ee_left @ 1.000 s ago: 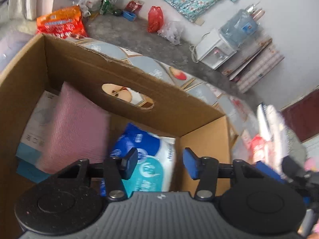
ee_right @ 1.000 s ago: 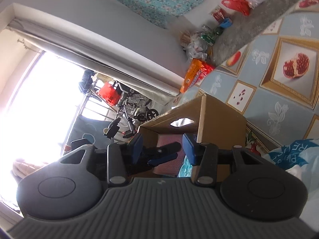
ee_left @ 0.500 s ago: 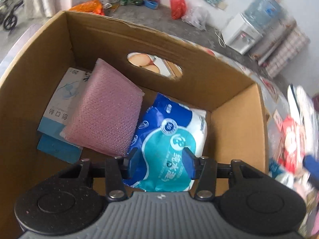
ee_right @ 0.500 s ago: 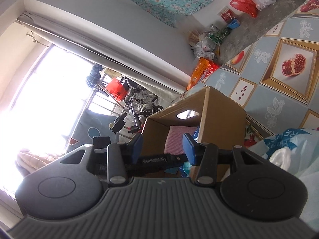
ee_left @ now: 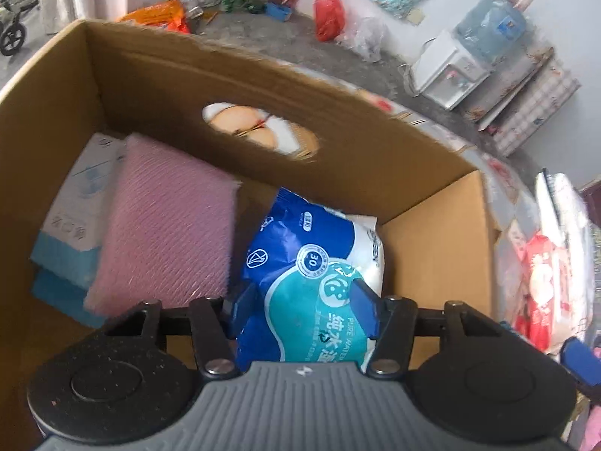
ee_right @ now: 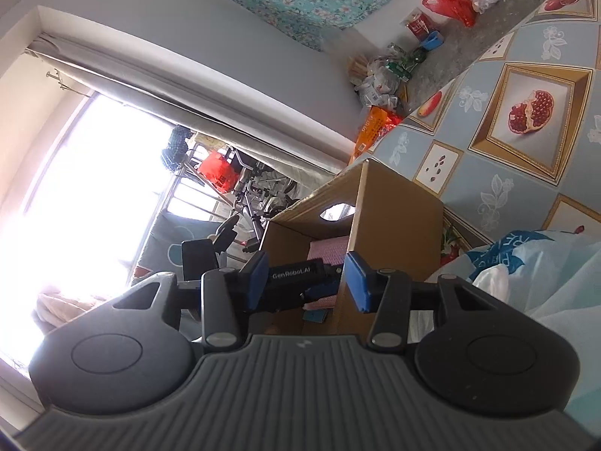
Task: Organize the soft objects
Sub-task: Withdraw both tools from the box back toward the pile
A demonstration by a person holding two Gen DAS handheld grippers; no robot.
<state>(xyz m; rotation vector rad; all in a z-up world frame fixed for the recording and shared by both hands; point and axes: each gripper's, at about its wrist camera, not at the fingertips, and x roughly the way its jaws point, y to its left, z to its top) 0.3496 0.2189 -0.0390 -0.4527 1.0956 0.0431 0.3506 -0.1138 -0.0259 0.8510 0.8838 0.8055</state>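
- The blue, teal and white plastic pack of wet wipes [ee_left: 311, 282] lies flat on the floor of the open brown cardboard box [ee_left: 263, 86], in its right-hand part, close to the right wall.
- Its long axis runs from the near edge of the left wrist view away towards the far wall with the oval hand-hole, tipped a little to the left; the crimped blue end points at that wall, the teal end with the printed lettering points back at the camera.
- Left of it, and just beside it, a pink textured foam pad [ee_left: 169, 240] leans over a pale blue and white carton [ee_left: 75, 225] (long sides roughly the same way as the pack).
- The left gripper [ee_left: 304, 304] points steeply down into the box, its blue pads [ee_left: 362, 306] straddling the near end of the pack; the jaws have just been widening, and I see no squeeze on the wrapper — it looks let go.
- The right gripper [ee_right: 306, 276] hovers outside the box, jaws partly apart with nothing clamped between them, only the left tool and the box edge beyond.
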